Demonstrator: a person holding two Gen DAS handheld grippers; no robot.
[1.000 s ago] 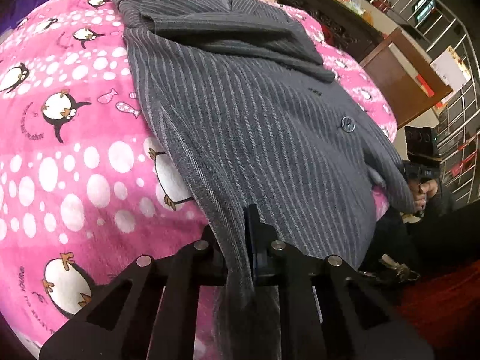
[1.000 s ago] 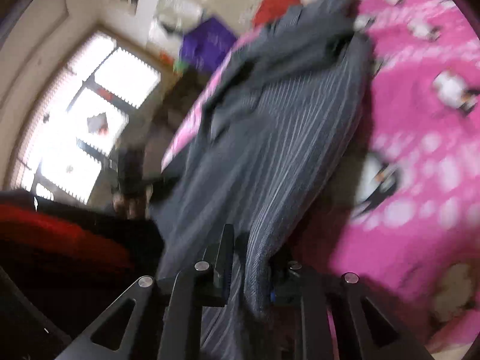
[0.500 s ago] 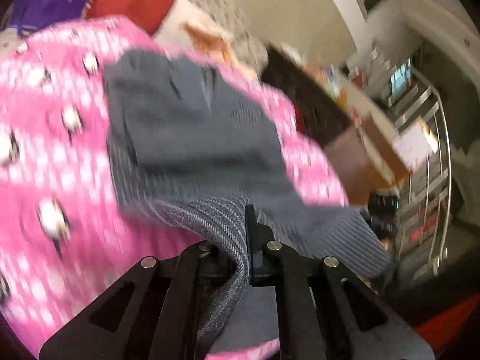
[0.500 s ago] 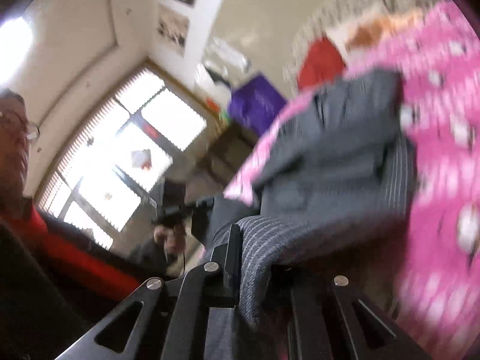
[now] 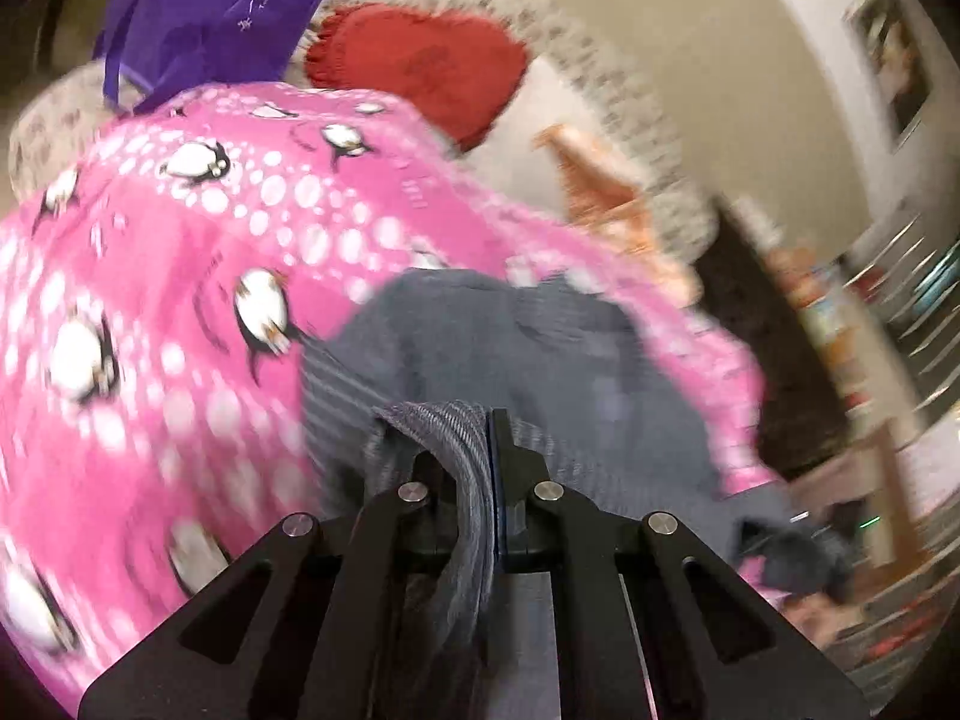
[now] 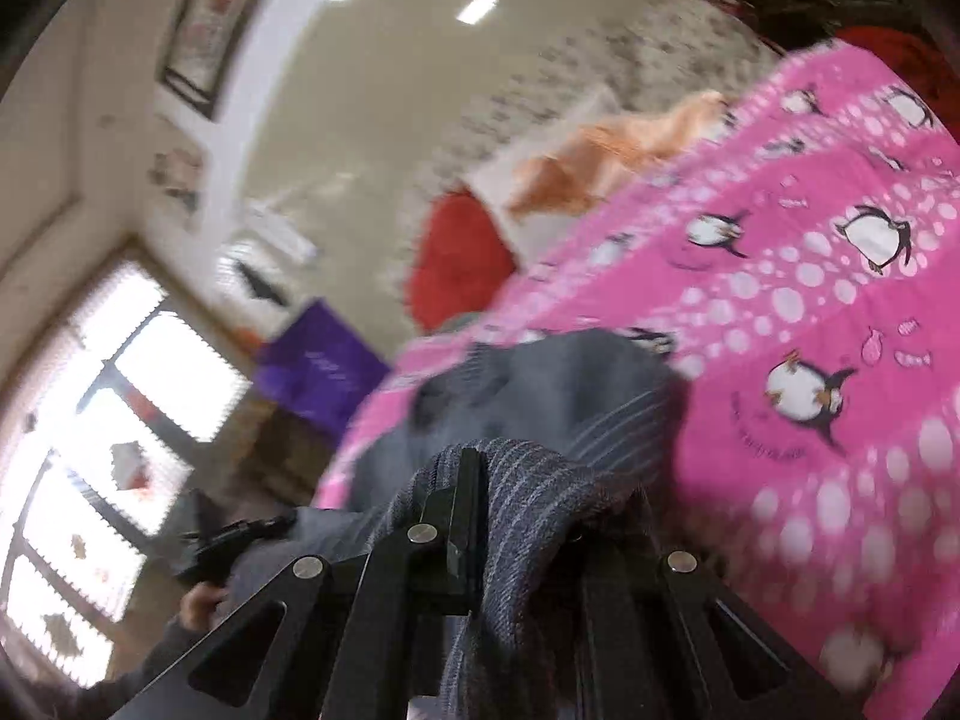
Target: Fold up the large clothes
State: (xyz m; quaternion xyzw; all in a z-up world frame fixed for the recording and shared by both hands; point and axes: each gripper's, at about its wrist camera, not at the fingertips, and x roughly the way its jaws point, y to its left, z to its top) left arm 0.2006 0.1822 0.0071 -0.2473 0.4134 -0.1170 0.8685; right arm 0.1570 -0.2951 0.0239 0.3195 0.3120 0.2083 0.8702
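The purple bag [image 5: 198, 6] behind the bed carries white writing too blurred to read. Your left gripper [image 5: 489, 450] and right gripper [image 6: 480, 480] are both clamped on the grey striped jacket [image 5: 480, 348], bunched on the pink penguin blanket [image 5: 150, 276] near the bed's front edge; its long axis is unclear.

Matt grey pinstriped woven jacket [image 5: 516, 348] lies on soft pink fleece blanket [image 5: 180, 276].

Grey pinstriped jacket [image 5: 480, 348], hem lifted and doubled over on pink penguin blanket.
Dark grey wool-like cloth with thin pale stripes; near edge bunched and raised, far part lying flat toward the bed's far end; details blurred.
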